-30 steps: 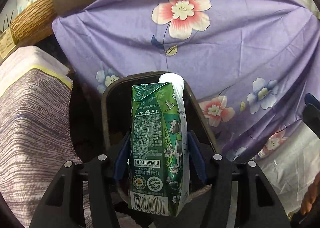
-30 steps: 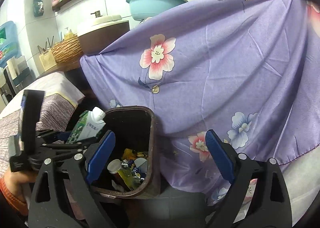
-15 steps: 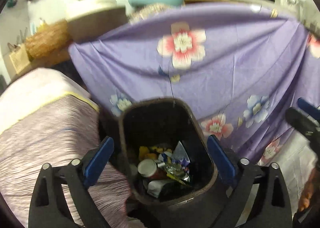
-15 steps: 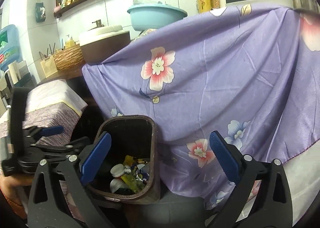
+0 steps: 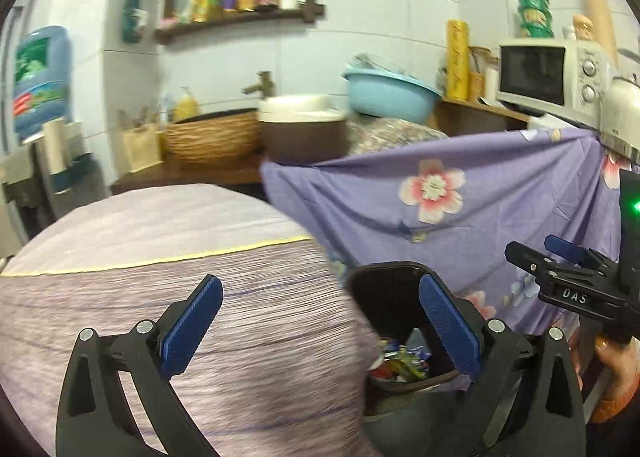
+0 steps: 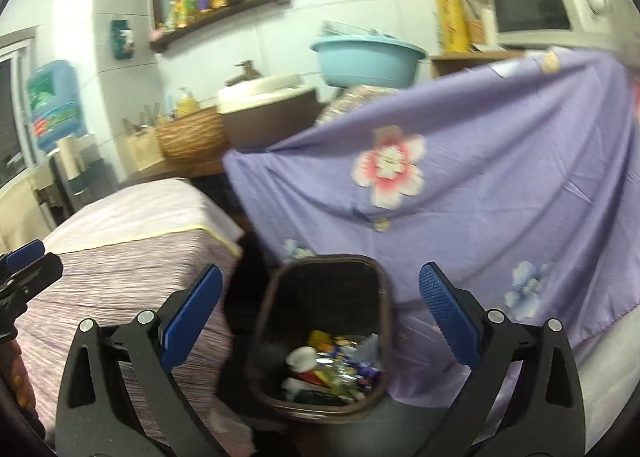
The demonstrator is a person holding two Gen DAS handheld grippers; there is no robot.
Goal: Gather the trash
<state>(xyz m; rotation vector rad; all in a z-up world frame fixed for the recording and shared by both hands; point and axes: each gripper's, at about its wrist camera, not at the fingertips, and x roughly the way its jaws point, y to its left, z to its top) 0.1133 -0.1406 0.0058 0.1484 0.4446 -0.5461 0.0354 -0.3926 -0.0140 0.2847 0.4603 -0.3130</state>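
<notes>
A dark brown trash bin (image 6: 362,271) stands on the floor between a purple striped cloth and a purple flowered cloth. It holds mixed trash (image 6: 332,369): wrappers, a white lid, a can. The bin also shows in the left wrist view (image 5: 392,273). My left gripper (image 5: 320,321) is open and empty, above and left of the bin, over the striped cloth. My right gripper (image 6: 320,317) is open and empty, above the bin's mouth. The right gripper also shows at the right edge of the left wrist view (image 5: 560,269). The green milk carton is not visible.
The purple striped cloth (image 5: 160,297) covers a surface left of the bin. The flowered cloth (image 6: 480,197) hangs behind and to the right. At the back stand a counter with a wicker basket (image 5: 212,137), a blue basin (image 5: 390,91) and a microwave (image 5: 552,73).
My left gripper opened and the green milk carton dropped out of it over the bin. Both grippers then rose and tilted up, and the left one swung left over the striped cloth.
</notes>
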